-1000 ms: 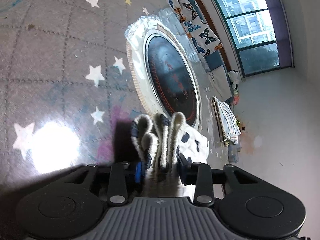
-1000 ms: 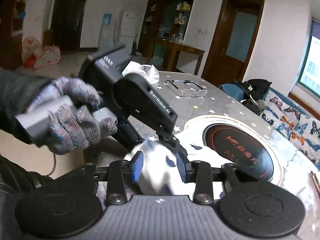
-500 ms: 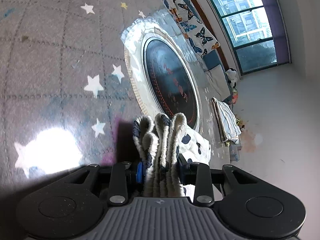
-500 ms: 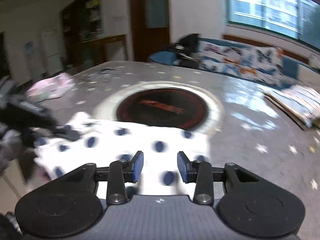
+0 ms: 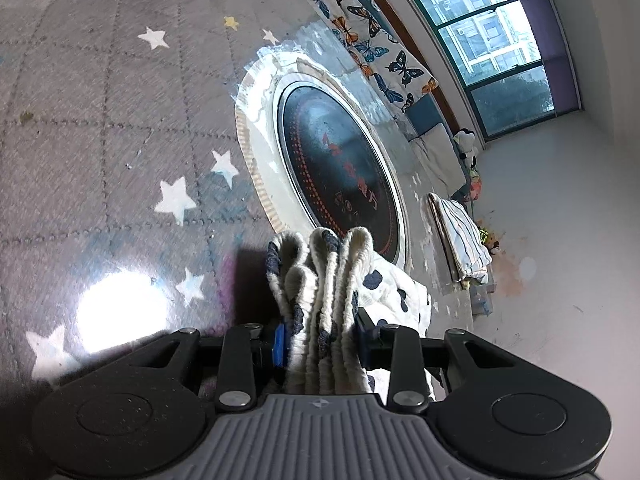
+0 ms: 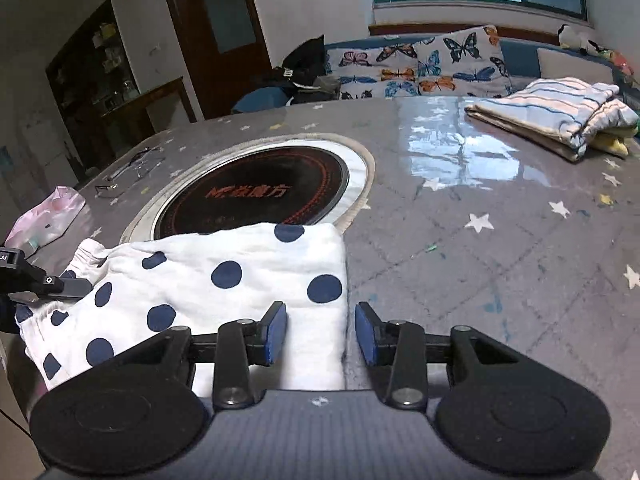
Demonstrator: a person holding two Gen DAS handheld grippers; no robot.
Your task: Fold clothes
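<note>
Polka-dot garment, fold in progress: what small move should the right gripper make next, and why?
Probably ease the right gripper forward and shut it on the polka-dot garment's near right edge. Its fingers stand open with that edge lying between them, ungripped, while the left gripper already pinches the bunched waistband end, so the cloth is held on one side only.

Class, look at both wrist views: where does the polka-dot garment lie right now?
The polka-dot garment lies on the table's near edge, overlapping the round cooktop; the left gripper clamps its bunched end.

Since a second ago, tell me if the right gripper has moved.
Yes. The right gripper swung rightward, away from the left gripper, and now faces the burner and window.
</note>
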